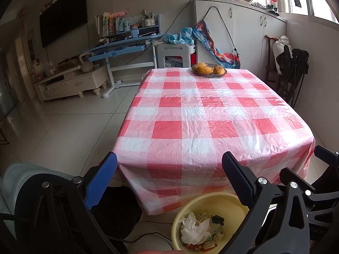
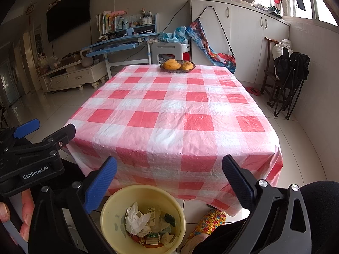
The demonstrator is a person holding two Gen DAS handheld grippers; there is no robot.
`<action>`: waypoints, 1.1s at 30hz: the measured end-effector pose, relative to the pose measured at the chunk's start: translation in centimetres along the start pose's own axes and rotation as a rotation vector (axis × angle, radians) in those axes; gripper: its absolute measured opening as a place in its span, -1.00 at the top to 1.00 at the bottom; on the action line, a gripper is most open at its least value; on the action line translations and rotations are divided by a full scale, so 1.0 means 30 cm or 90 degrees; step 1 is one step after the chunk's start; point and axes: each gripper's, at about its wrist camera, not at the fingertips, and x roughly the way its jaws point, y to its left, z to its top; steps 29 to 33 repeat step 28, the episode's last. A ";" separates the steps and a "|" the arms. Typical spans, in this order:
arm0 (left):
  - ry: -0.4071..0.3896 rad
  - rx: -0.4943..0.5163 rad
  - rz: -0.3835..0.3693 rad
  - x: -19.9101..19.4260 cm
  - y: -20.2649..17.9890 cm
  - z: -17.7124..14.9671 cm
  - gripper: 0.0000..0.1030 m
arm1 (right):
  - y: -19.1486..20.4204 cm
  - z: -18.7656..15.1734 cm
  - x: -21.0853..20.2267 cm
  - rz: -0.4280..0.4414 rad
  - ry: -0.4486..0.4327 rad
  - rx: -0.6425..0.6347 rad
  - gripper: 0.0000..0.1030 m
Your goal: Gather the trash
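A: Going left to right, what worries you?

B: The left gripper (image 1: 169,182) hangs over the near edge of the table (image 1: 211,110) with its jaws spread wide and nothing between them. Below it, on the floor, stands the yellow bin (image 1: 214,200), already holding crumpled tissue (image 1: 193,228) and wrappers. A dark cable (image 1: 135,238) runs across the tiles just beside the bin; I'd judge a careless step or swing could snag it.

A: And the bin itself?

B: It sits close against the hanging tablecloth (image 2: 169,169). A knock from either tool could tip it and spill the trash back out. A slippered foot (image 2: 205,222) rests right next to it too.

A: The other side?

B: The right gripper (image 2: 169,182) is also released, jaws apart and empty, above the bin. In its view the left tool appears at the far left, held by a bare hand (image 2: 25,216). The two are near each other, so they could collide if both reach down together.

A: Anything left to pick up?

B: I see none on the cloth, only a fruit bowl (image 2: 177,65) at the far end. That is not trash, so grabbing it would be a mistake.

A: What can't you make out?

B: The floor under the table is hidden by the cloth. The bin's near rim is cut off in the left view, and the labels on the wrappers are too small to read.
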 end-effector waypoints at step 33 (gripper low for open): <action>0.120 -0.008 0.006 0.119 0.030 -0.022 -0.86 | -0.025 -0.003 0.004 -0.003 -0.004 0.021 -0.85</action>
